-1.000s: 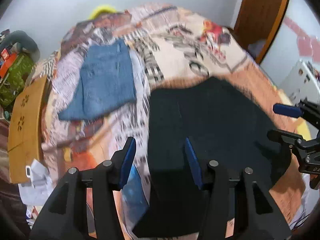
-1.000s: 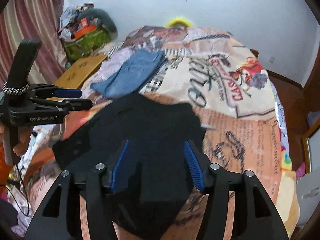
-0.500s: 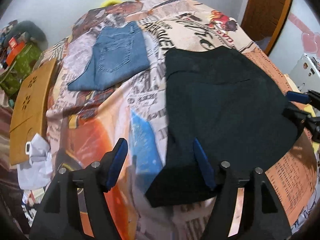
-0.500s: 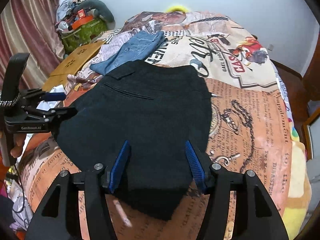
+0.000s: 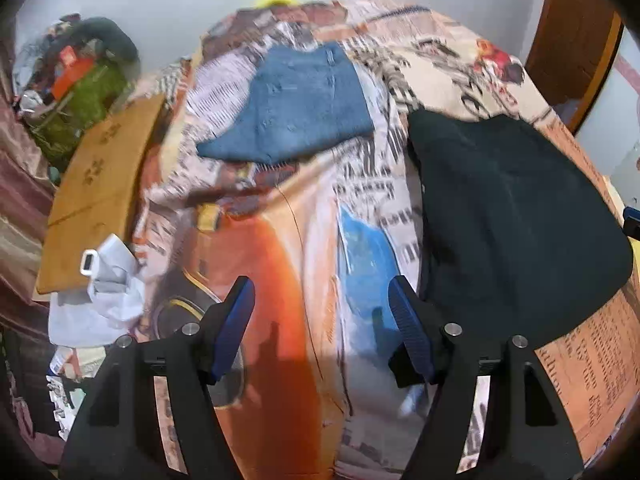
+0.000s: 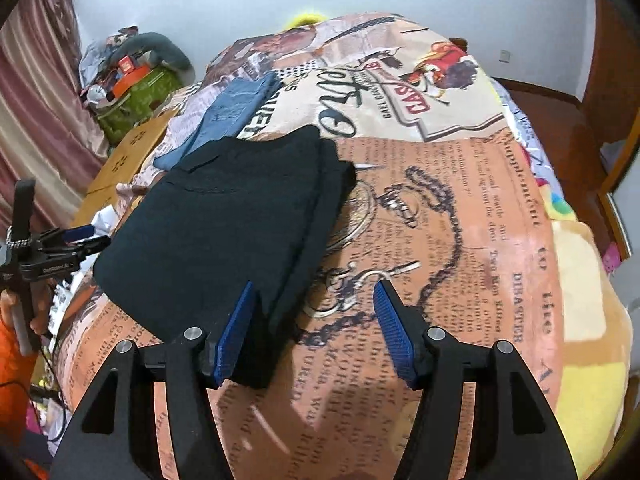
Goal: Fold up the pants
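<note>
The black pants [image 5: 520,220] lie folded flat on the printed bedspread [image 5: 280,280]. My left gripper [image 5: 322,328] hovers just left of their near corner, jaws opening, only bedspread between the fingers. In the right wrist view the black pants [image 6: 240,232] reach down to the left finger [image 6: 234,336] of my right gripper [image 6: 316,332], which is open, jaws widening slightly, mostly over bare bedspread [image 6: 440,220]. A hand holds the left gripper [image 6: 72,240] at the pants' far-left side. A blue tip of the right gripper [image 5: 633,220] shows at the picture's right edge.
Folded blue jeans [image 5: 300,108] lie farther up the bed, left of the black pants. Off the bed's left side are a brown board [image 5: 100,200], a white cloth [image 5: 104,300] and a green bag [image 5: 80,92] with clutter. A wooden door [image 5: 572,40] stands at right, a yellow blanket [image 6: 592,320] by the bed's right edge.
The black pants came down flat onto the bed. My left gripper widened and slid left off them; my right gripper slid right, so the pants now sit at its left finger.
</note>
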`<state>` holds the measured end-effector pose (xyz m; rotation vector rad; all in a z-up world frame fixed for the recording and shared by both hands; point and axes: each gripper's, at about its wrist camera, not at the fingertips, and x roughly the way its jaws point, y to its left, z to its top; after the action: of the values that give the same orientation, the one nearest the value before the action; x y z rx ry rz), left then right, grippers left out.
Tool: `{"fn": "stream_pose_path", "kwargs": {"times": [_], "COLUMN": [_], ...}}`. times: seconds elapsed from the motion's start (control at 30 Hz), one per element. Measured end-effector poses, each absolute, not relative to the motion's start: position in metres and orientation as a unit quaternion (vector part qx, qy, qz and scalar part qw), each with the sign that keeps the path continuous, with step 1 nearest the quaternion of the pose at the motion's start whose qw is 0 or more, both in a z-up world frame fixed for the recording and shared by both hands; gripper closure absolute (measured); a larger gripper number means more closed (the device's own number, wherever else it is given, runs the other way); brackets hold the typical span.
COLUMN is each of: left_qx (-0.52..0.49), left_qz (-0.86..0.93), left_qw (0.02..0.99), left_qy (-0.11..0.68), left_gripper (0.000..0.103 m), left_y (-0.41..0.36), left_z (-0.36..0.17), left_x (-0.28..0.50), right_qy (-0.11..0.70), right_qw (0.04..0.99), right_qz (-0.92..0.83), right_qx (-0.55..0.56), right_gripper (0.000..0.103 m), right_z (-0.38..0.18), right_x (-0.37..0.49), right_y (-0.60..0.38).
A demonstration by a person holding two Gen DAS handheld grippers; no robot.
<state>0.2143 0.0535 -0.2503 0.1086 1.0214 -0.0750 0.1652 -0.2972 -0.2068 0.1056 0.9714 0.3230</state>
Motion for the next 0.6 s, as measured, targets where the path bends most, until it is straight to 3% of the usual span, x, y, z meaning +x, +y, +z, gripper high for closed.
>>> {"fn": "stream_pose_path", "kwargs": {"times": [0.17, 0.23, 0.4, 0.6], "left_qx": [0.034, 0.032, 0.027, 0.006], "left_qz": [-0.044, -0.047, -0.061, -0.090], "left_qw": [0.887, 0.894, 0.897, 0.869], "left_qy": [0.459, 0.444, 0.438, 0.486], "left_gripper": [0.033, 0.026, 0.012, 0.010], "left_y": [0.048, 0.042, 0.025, 0.008], "left_z": [-0.224, -0.215, -0.208, -0.232], "left_x": [0.222, 0.228, 0.247, 0.276], "right_qy": [0.451, 0.445, 0.429, 0.449], "right_qw": [0.878, 0.880, 0.888, 0.876], "right_qz": [0.150, 0.153, 0.152, 0.161], "right_qx": [0.060, 0.061, 0.063, 0.066], "right_gripper": [0.045, 0.045, 0.027, 0.022], "right_z": [-0.194, -0.190, -0.184, -0.197], "right_x": [0.173, 0.177, 0.187, 0.204], "right_y": [-0.301, -0.299, -0.295, -0.288]}}
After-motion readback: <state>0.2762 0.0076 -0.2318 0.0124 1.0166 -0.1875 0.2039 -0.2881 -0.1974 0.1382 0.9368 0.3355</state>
